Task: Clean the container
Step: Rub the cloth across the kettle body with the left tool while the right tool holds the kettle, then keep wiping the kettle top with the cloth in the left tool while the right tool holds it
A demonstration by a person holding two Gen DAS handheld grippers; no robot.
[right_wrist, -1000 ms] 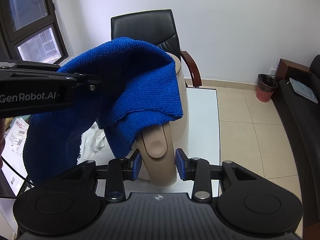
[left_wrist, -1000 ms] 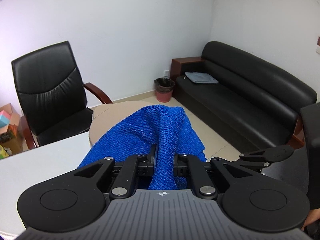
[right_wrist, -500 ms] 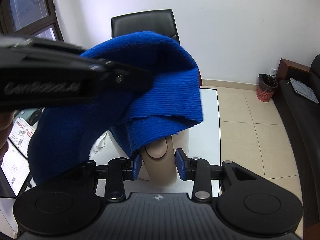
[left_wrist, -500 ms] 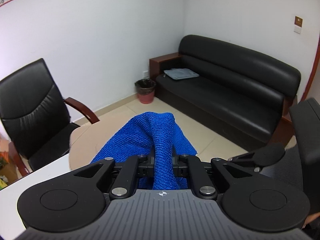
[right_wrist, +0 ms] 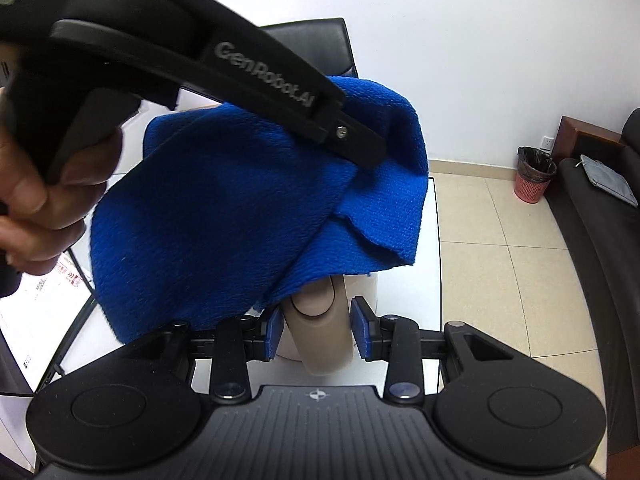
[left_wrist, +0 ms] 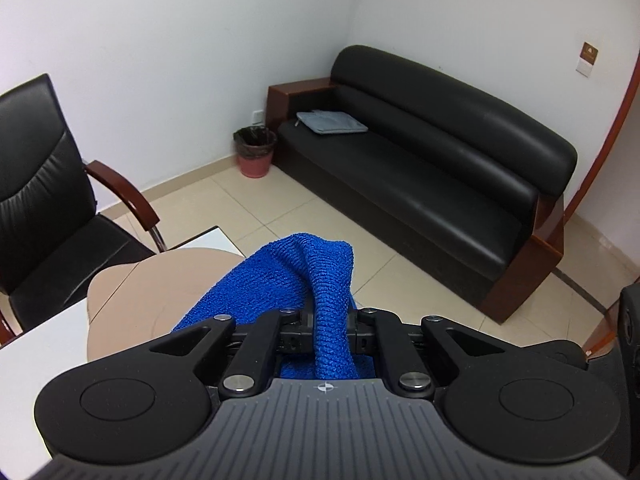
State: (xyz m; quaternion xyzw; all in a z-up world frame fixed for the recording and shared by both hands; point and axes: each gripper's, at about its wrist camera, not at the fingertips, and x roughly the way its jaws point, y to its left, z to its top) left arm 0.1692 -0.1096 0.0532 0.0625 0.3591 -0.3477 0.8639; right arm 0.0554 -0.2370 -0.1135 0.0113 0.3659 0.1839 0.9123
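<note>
My left gripper (left_wrist: 327,328) is shut on a blue cloth (left_wrist: 296,276), which lies over the beige lid (left_wrist: 152,292) of the container. In the right wrist view the same cloth (right_wrist: 248,208) drapes over the top and left side of the container and hides most of it. My right gripper (right_wrist: 316,338) is closed around the container's beige handle (right_wrist: 320,332), its blue pads on either side. The left gripper's black body (right_wrist: 224,60) crosses above the cloth, held by a hand (right_wrist: 36,196).
The container stands on a white table (right_wrist: 434,280) near its right edge. A black office chair (left_wrist: 44,200) stands behind the table. A black sofa (left_wrist: 440,168) and a red waste bin (left_wrist: 256,152) stand across the tiled floor. Papers (right_wrist: 44,292) lie at the left.
My left gripper has swept the cloth across the container's top toward the right and turned further right. The cloth now covers more of the container. The right gripper has stayed on the handle.
</note>
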